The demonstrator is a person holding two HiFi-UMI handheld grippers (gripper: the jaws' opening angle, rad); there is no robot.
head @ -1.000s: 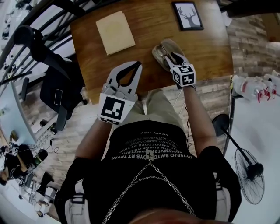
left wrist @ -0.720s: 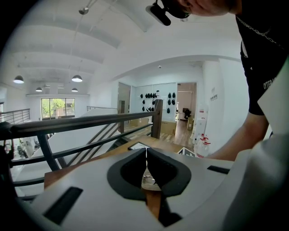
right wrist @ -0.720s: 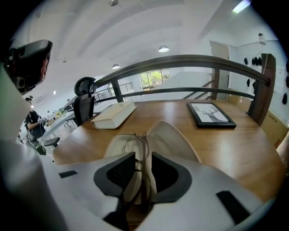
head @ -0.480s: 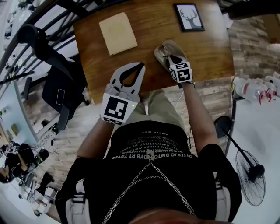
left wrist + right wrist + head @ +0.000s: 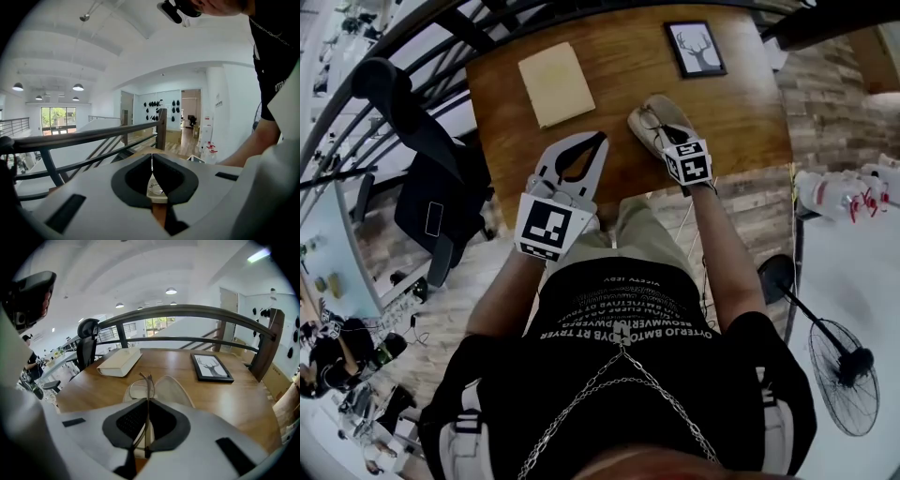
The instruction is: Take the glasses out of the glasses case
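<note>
An open beige glasses case [image 5: 668, 111] lies on the wooden table [image 5: 741, 112], near its front edge. Thin metal-rimmed glasses [image 5: 139, 386] stand tilted up out of the case [image 5: 176, 389]. My right gripper [image 5: 148, 400] points down over the case, and its jaws are closing with the glasses' frame pinched between the pads. In the head view the right gripper [image 5: 667, 137] sits over the case's near end. My left gripper [image 5: 599, 139] is shut and empty above the table's front edge, left of the case. The left gripper view shows the case [image 5: 157, 191] beyond the left gripper's [image 5: 152, 158] shut tips.
A cream book [image 5: 555, 82] lies at the table's back left and a framed deer picture [image 5: 695, 49] at the back right. A dark railing [image 5: 187, 312] runs behind the table. A black office chair [image 5: 412, 141] stands left, a floor fan [image 5: 844, 361] right.
The right gripper's jaws have come together on the glasses and lifted them slightly from the case. The left gripper has risen a little, still shut.
</note>
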